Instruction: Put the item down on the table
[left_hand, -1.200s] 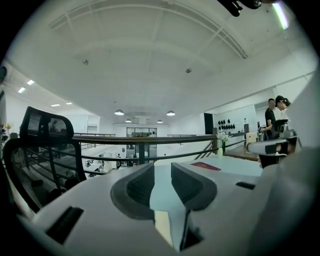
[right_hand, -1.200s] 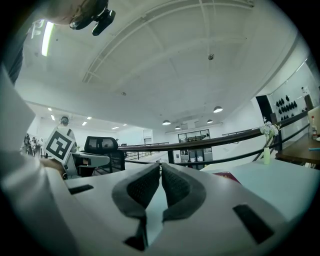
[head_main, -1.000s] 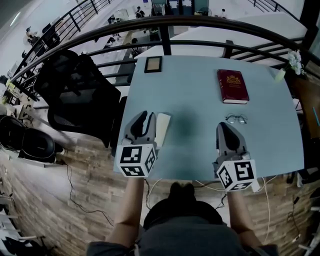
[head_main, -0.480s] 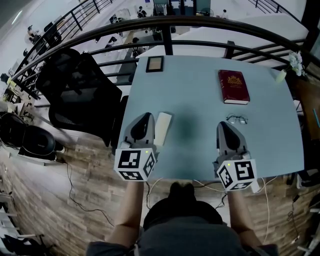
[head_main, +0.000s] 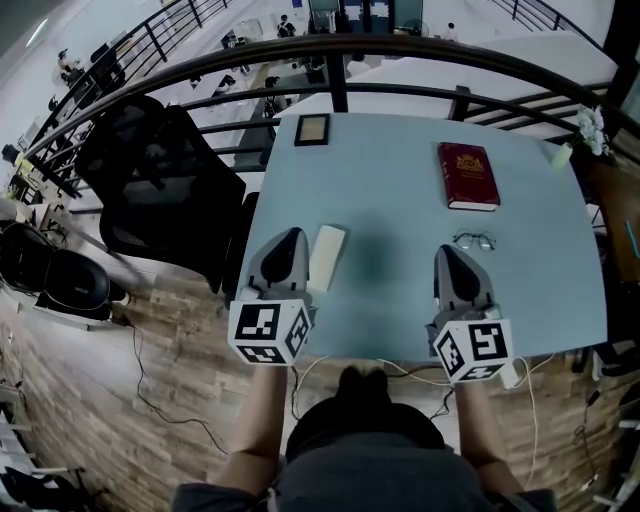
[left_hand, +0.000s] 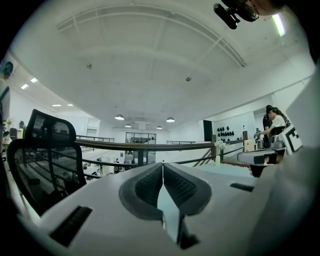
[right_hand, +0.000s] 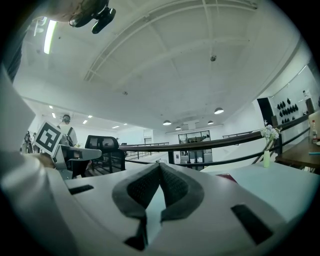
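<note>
A flat cream-coloured item (head_main: 327, 257) lies on the pale blue table (head_main: 390, 190), just to the right of my left gripper (head_main: 292, 233) and free of it. The left jaws have just been closing and now stand shut with nothing between them; in the left gripper view the left gripper (left_hand: 162, 166) has its pads meeting. My right gripper (head_main: 447, 251) rests near the table's front edge, also shut and empty, and the right gripper view shows the right gripper (right_hand: 159, 166) with its pads together.
A red book (head_main: 467, 175) lies at the back right, with a pair of glasses (head_main: 471, 239) in front of it. A small dark frame (head_main: 311, 129) sits at the back left. A black office chair (head_main: 150, 185) stands left of the table, and a curved railing (head_main: 330, 48) runs behind it.
The left jaws have closed beside the cream item, which stays on the table. The left gripper has drawn back slightly toward the person. The right gripper has not moved.
</note>
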